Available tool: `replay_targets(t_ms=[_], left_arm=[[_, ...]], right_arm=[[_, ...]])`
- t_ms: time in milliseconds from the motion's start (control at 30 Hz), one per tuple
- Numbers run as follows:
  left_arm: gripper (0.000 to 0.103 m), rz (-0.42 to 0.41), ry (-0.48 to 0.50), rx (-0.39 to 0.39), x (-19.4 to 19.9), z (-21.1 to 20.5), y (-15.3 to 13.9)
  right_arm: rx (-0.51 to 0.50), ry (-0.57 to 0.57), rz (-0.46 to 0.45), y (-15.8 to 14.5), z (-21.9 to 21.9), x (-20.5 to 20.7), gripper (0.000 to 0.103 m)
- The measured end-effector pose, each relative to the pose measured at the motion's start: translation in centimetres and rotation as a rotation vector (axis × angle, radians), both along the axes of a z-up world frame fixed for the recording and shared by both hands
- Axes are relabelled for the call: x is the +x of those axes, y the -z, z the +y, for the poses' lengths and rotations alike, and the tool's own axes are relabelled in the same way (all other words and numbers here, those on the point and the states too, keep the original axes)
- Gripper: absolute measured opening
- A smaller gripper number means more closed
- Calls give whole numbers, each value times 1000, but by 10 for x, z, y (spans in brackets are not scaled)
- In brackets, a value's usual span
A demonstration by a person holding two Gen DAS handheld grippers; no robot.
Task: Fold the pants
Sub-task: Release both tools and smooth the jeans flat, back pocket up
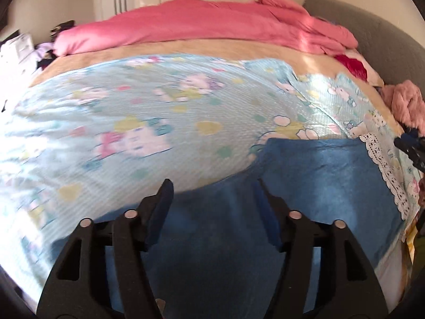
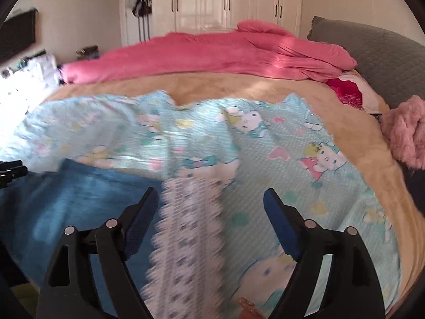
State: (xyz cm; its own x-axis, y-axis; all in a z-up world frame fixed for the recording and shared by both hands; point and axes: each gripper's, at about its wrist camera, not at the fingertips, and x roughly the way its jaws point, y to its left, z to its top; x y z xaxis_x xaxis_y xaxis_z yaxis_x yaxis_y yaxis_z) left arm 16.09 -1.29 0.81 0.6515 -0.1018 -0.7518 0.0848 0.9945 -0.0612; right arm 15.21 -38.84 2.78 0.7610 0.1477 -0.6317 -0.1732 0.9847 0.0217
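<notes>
Blue pants (image 1: 313,175) lay flat on the cartoon-print sheet (image 1: 164,111) on the bed; left gripper (image 1: 211,186) hung above them, jaws apart, empty; right gripper (image 2: 211,196) spread wide over the sheet's lace edge (image 2: 186,239), holding nothing.

Your views are daylit from the left; that edge blows out white. Sun stripes cross the pink duvet (image 1: 212,24). Motion blur smears the printed sheet (image 1: 127,122) and lace trim (image 2: 188,239). Fisheye bends dark corners.

White wardrobe doors (image 2: 225,0) behind sunlit bed (grey headboard (image 2: 372,53))
</notes>
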Motion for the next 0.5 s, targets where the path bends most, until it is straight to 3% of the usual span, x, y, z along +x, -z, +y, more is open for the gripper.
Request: replay_targets(t_ms=[100, 300, 400, 500], left_arm=[[60, -38, -35, 40, -25, 15, -7], [62, -2, -13, 12, -37, 8, -4], [74, 18, 66, -2, -30, -17, 5], [81, 47, 63, 23, -18, -24, 24]], right_arm=[[8, -55, -7, 0, 19, -22, 87], [-74, -204, 24, 14, 85, -41, 89], [-114, -256, 57, 24, 115, -39, 89], [-101, -275, 111, 35, 129, -30, 89]])
